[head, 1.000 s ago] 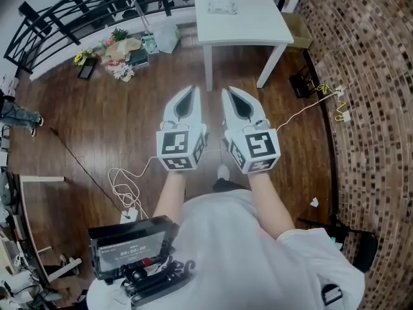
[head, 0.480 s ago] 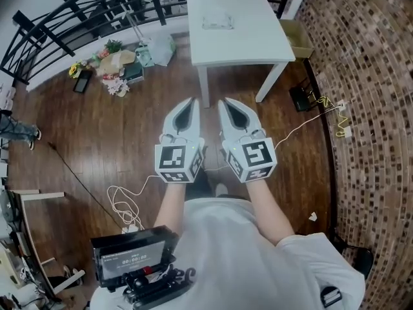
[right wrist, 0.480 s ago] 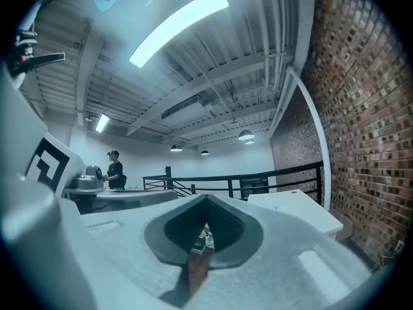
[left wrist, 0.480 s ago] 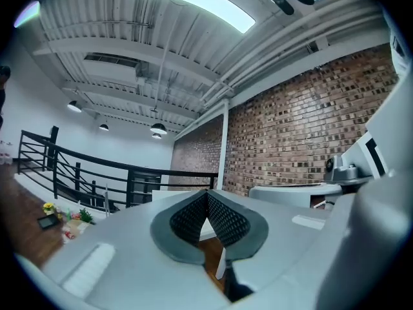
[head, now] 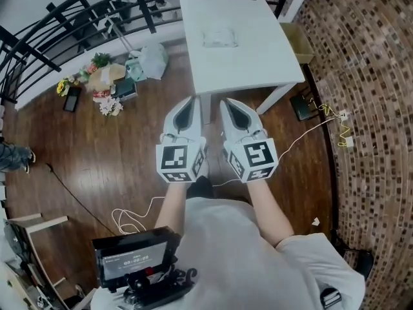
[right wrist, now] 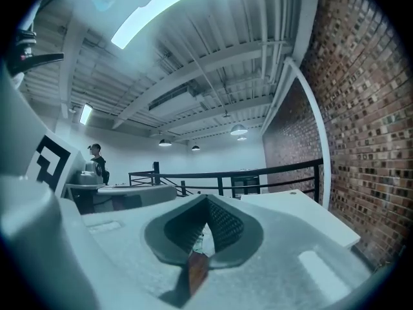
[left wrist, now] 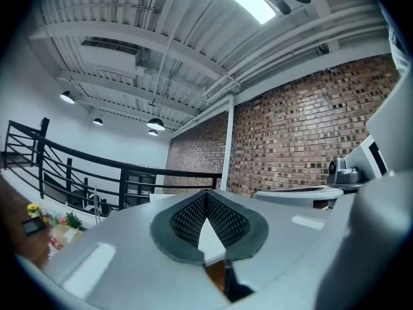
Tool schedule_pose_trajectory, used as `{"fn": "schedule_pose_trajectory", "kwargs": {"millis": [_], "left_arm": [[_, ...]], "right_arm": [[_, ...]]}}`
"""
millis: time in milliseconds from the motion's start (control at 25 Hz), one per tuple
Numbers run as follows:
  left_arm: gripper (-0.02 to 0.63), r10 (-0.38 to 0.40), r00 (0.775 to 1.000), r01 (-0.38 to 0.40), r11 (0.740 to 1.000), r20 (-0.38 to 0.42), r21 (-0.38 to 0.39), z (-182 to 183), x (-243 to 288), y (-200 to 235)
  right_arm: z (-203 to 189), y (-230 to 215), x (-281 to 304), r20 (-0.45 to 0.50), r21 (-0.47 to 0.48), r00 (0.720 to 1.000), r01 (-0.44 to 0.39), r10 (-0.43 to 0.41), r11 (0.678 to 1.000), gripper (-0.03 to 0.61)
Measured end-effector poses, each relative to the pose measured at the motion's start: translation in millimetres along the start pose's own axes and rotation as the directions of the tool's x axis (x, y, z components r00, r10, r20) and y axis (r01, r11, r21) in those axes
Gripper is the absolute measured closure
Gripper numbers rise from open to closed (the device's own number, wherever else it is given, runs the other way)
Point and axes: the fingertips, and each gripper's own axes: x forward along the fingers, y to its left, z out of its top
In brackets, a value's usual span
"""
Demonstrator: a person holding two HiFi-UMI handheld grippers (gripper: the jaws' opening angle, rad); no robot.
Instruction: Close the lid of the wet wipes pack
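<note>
- The left gripper (head: 191, 100) and right gripper (head: 226, 102) are carried side by side and level, fingers pressed together on nothing, probably because the wet wipes pack (head: 220, 39) lies out of reach
- Only the head view shows the pack, mid-tabletop (head: 258, 63), well apart from both grippers; its lid is too small to read
- The gripper views show the meeting fingers close up, with brick wall (left wrist: 303, 134) and ceiling (right wrist: 213, 76) beyond

Head camera downward (others level, toward table (head: 245, 63))
</note>
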Motion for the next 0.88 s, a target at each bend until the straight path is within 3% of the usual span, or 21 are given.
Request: {"fn": "schedule_pose_trajectory", "kwargs": {"millis": [400, 640, 880], "left_arm": [[0.597, -0.016, 1.000, 0.016, 1.000, -0.022, -0.005, 12.5, 95.6, 81.0], [0.598, -0.039, 0.999, 0.039, 0.999, -0.035, 0.002, 12.1, 180.5, 89.5], [0.597, -0.007, 0.999, 0.007, 1.000, -0.047, -0.008, 12.3, 276.5, 109.2]], "right_arm": [[18.9, -36.8, 113.0, 0.010, -0.004, 0.999, 0.050, -0.050, 0.999, 0.589], [20.3, -97.5, 174.6, -0.007, 0.008, 0.998, 0.066, -0.066, 0.998, 0.589], [32.2, -170.4, 246.5, -0.019, 0.008, 0.999, 0.050, -0.050, 0.999, 0.589]]}}
